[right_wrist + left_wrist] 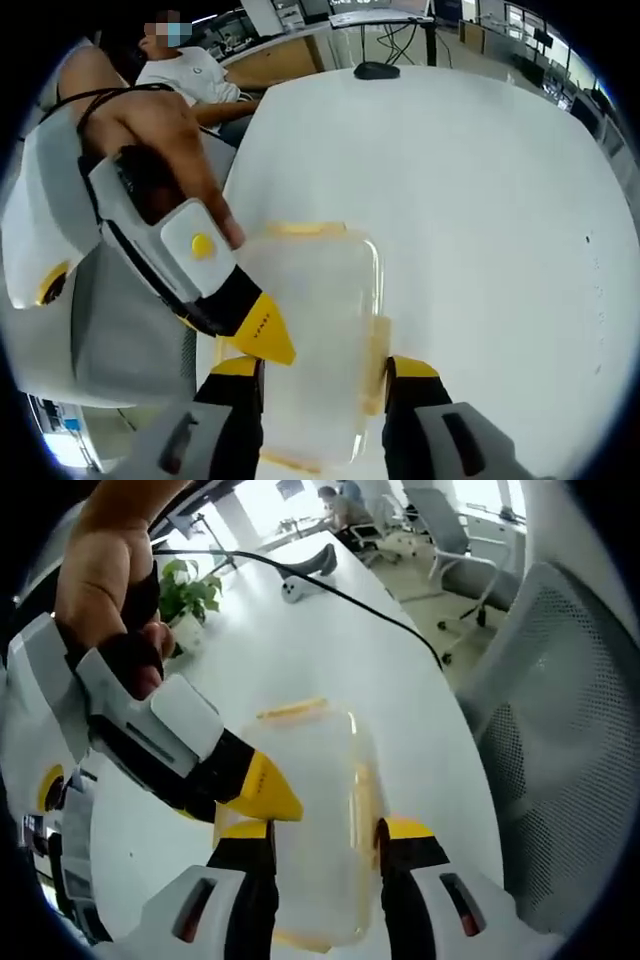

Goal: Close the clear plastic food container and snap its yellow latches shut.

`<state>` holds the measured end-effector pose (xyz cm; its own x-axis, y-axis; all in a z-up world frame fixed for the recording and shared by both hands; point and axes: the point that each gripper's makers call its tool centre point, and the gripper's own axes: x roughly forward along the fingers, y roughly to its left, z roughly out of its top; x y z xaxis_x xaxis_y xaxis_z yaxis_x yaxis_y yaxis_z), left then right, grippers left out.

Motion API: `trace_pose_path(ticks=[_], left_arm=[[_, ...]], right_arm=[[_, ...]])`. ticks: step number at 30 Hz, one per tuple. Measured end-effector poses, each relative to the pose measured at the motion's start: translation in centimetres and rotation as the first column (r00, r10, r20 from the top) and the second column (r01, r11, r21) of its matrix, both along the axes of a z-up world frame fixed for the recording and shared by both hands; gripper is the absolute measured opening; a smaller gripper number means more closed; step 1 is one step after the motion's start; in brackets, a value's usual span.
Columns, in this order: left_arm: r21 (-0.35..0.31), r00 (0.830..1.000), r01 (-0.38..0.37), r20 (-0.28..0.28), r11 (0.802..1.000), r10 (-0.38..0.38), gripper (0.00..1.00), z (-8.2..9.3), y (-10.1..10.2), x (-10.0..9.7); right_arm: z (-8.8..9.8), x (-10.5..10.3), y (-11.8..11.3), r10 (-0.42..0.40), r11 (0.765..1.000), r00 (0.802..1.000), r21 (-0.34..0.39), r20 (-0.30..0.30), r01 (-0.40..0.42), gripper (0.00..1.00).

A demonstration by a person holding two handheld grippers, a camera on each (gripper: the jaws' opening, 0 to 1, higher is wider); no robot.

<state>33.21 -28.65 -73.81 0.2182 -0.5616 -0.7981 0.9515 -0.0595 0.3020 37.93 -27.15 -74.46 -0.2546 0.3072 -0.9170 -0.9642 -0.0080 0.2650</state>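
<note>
The clear plastic container [320,780] with its lid on lies on the white table [300,650]. Yellow latches show at its far end [292,710] and along its right side [366,790]. My left gripper [325,830] is open, its yellow-tipped jaws spread over the container's near end. A hand brings my right gripper in from the left, one yellow fingertip [268,788] at the container's left edge. In the right gripper view, the container [315,320] lies under my open right gripper [325,368]. There the left gripper's fingertip [262,330] rests at its left edge. Whether the latches are snapped is unclear.
A potted plant [185,595], a black cable [340,595] and a small white object [292,588] lie further along the table. A grey mesh chair [560,730] stands beside it. A computer mouse [375,70] sits at the far edge, near a seated person [190,75].
</note>
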Motion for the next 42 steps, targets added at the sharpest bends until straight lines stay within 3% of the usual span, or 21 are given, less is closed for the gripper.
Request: trace_pose_path(ticks=[10, 11, 15, 18, 19, 20, 32, 42], left_arm=[[0.028, 0.998, -0.053, -0.028, 0.998, 0.054, 0.31, 0.0, 0.1, 0.1], [0.023, 0.998, -0.047, -0.041, 0.999, 0.048, 0.30, -0.1, -0.1, 0.1], [0.038, 0.997, -0.062, -0.043, 0.997, 0.064, 0.29, 0.0, -0.1, 0.0], [0.047, 0.995, -0.083, -0.047, 0.995, 0.085, 0.26, -0.1, -0.1, 0.2], [0.045, 0.989, -0.129, -0.060, 0.991, 0.132, 0.26, -0.4, 0.1, -0.3], [0.048, 0.994, -0.087, -0.067, 0.995, 0.090, 0.26, -0.6, 0.0, -0.7], [0.058, 0.998, -0.044, -0.036, 0.997, 0.046, 0.30, -0.4, 0.2, 0.7], [0.039, 0.999, 0.013, -0.046, 0.999, -0.011, 0.34, 0.0, 0.3, 0.9]], right_arm=[[-0.1, -0.1, -0.2, 0.000, 1.000, 1.000, -0.029, -0.009, 0.000, 0.41], [-0.1, -0.4, -0.4, -0.016, 0.998, 0.999, -0.060, -0.035, 0.014, 0.40], [-0.1, 0.0, -0.1, 0.006, 0.999, 1.000, -0.046, -0.019, -0.007, 0.39], [-0.1, 0.0, -0.1, 0.004, 0.999, 1.000, -0.051, -0.015, -0.005, 0.38], [-0.1, -0.2, -0.5, -0.001, 0.997, 1.000, -0.078, -0.019, 0.000, 0.38], [-0.2, 0.0, -0.3, -0.003, 0.997, 1.000, -0.072, -0.016, 0.002, 0.38], [-0.2, -0.2, -0.2, 0.014, 0.997, 1.000, -0.073, -0.019, -0.016, 0.40], [0.0, -0.2, -0.1, 0.002, 0.998, 1.000, -0.064, -0.014, -0.002, 0.42]])
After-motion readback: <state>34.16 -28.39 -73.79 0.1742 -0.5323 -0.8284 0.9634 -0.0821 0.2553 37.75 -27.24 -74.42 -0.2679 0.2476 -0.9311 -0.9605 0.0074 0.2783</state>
